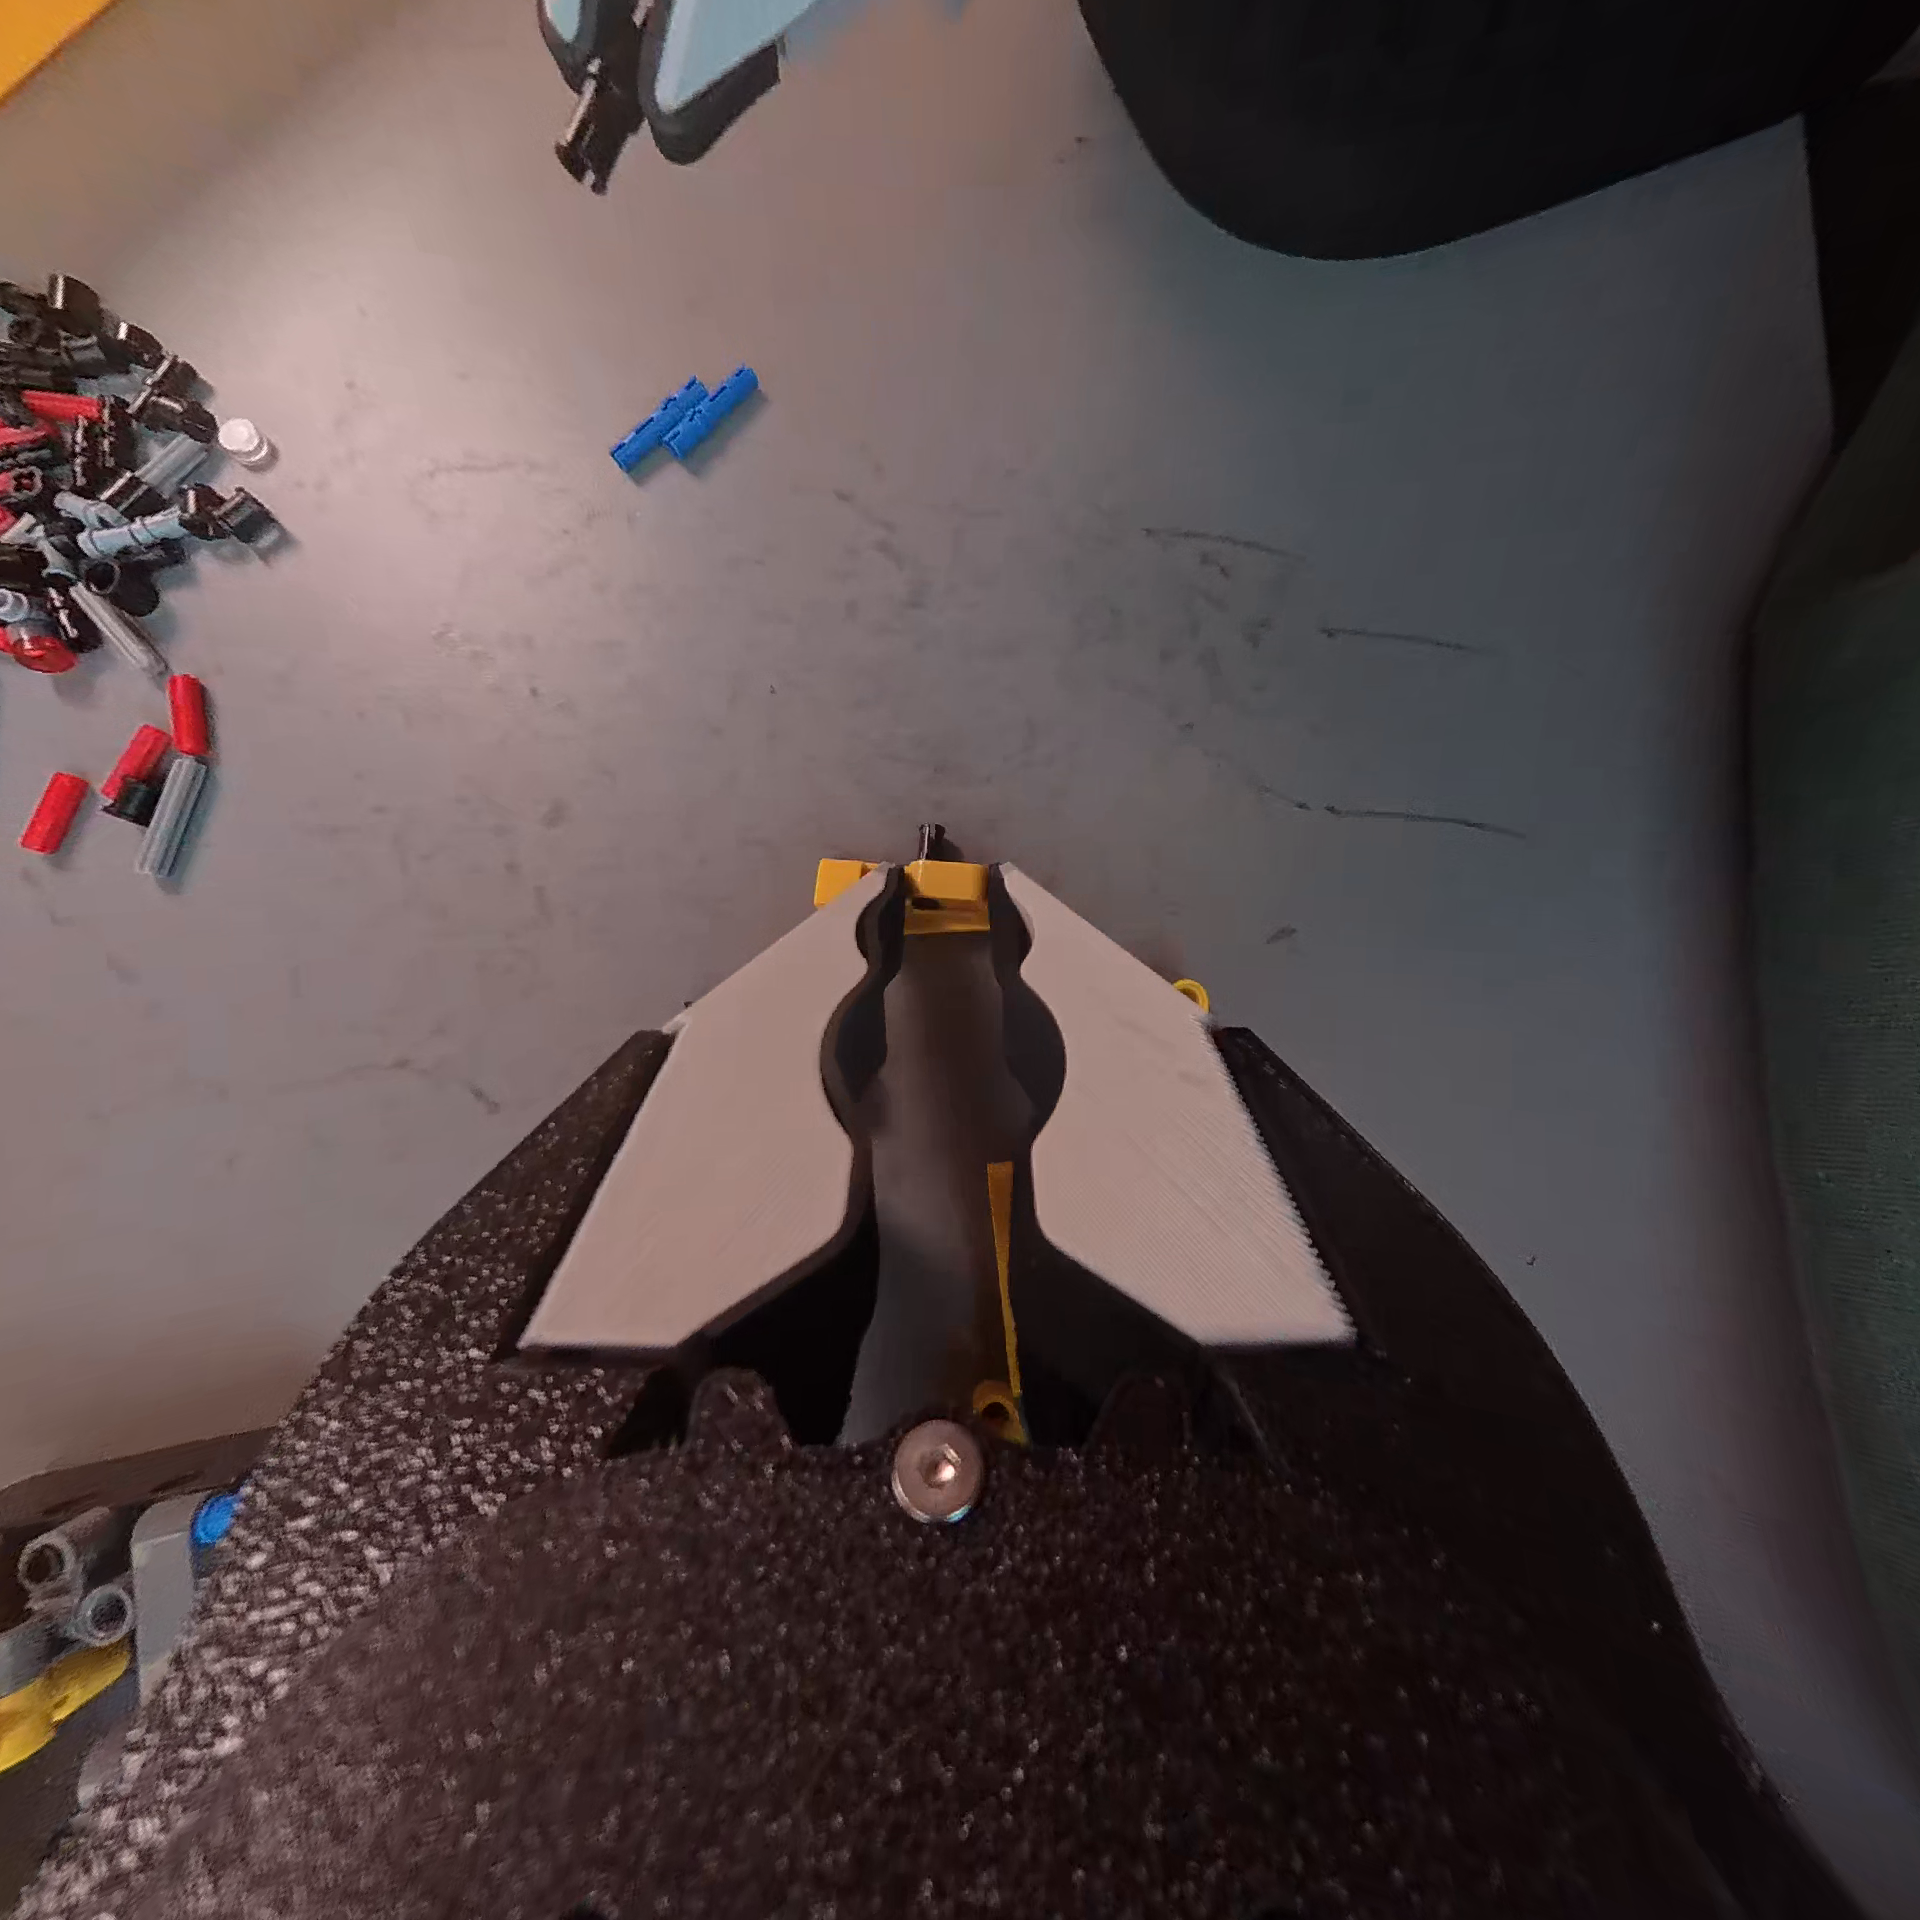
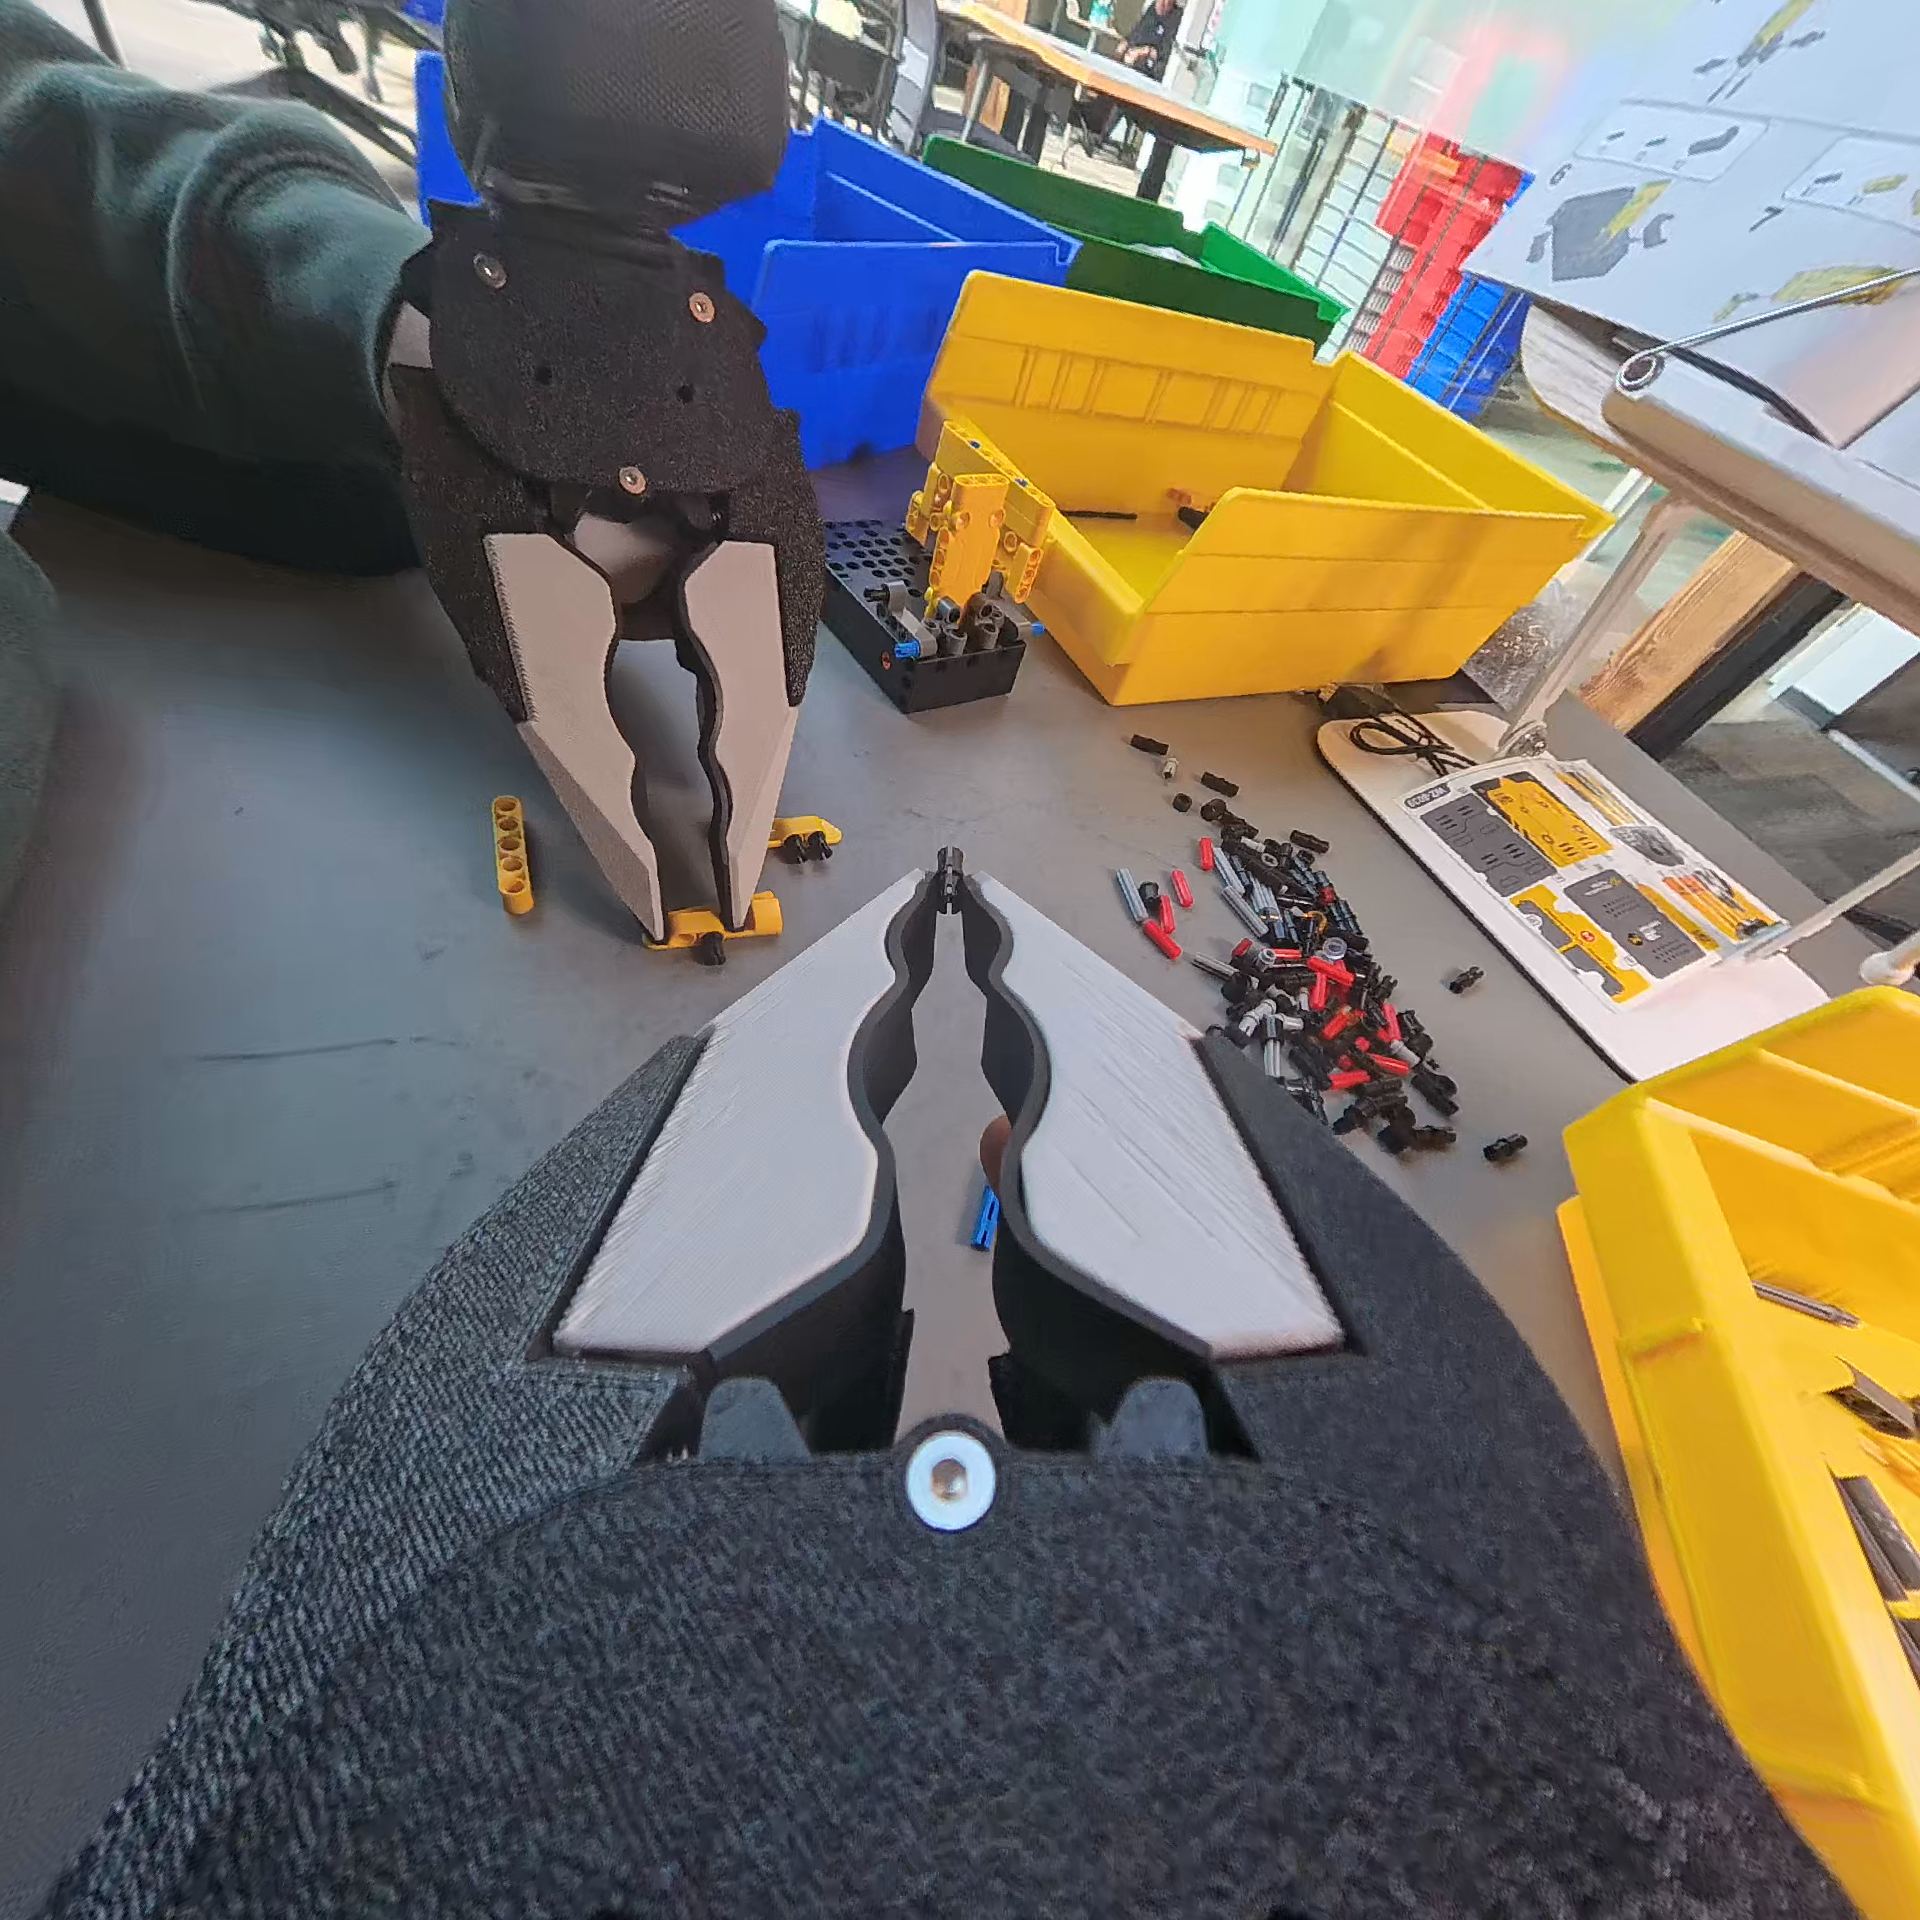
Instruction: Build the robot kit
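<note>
My left gripper (image 1: 943,883) is shut on a yellow beam (image 1: 940,896) that rests on the grey table, with a black pin (image 1: 928,837) sticking out of its far side. In the right wrist view the left gripper (image 2: 698,920) stands tips-down on that yellow beam (image 2: 717,923). My right gripper (image 2: 949,883) is shut on a small black pin (image 2: 949,871), held above the table a little to the right of the left gripper. The right gripper (image 1: 634,94) shows with its pin at the top of the left wrist view.
A pile of black, red and grey pins (image 2: 1320,987) lies right, also seen in the left wrist view (image 1: 83,488). Blue pins (image 1: 686,421), a loose yellow beam (image 2: 511,854), a partly built black and yellow model (image 2: 940,613), yellow bins (image 2: 1247,561) and an instruction booklet (image 2: 1579,883) surround them. Across from one pair of fingers to the other is roughly 11 cm.
</note>
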Tool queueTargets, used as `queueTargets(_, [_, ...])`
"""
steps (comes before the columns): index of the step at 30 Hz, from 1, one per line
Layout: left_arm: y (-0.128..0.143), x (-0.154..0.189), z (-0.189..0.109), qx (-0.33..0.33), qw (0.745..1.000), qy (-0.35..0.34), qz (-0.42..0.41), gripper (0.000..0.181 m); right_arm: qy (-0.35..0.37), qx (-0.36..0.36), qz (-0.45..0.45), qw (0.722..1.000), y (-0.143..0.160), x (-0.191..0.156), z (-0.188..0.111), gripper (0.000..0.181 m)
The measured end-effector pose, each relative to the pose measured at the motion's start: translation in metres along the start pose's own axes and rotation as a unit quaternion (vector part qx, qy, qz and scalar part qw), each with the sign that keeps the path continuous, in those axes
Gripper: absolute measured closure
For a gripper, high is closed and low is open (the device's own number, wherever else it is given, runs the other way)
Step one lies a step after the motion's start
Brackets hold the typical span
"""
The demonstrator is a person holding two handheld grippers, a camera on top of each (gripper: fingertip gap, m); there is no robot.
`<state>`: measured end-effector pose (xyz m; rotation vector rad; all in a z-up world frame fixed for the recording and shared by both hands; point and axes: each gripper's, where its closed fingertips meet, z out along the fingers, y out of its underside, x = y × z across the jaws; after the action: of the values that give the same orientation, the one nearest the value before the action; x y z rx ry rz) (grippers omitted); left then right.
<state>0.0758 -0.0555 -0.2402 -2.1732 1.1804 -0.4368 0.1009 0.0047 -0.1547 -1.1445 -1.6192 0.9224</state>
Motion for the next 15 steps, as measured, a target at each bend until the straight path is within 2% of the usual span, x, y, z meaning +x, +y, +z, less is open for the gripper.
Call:
queueTargets(5, [0.002, 0.000, 0.000, -0.005, 1.000, -0.008, 0.016, 0.166, -0.014, -0.001, 0.009, 1.000, 0.003, -0.004, 0.001, 0.177])
queueTargets(12, [0.000, -0.001, -0.002, 0.049, 0.999, 0.009, 0.018, 0.168, -0.060, -0.011, 0.007, 0.998, 0.007, -0.023, 0.004, 0.177])
queueTargets(15, [-0.024, 0.004, -0.019, 0.137, 0.990, 0.010, 0.017, 0.168, -0.094, 0.014, 0.024, 0.995, -0.005, -0.035, 0.001, 0.177])
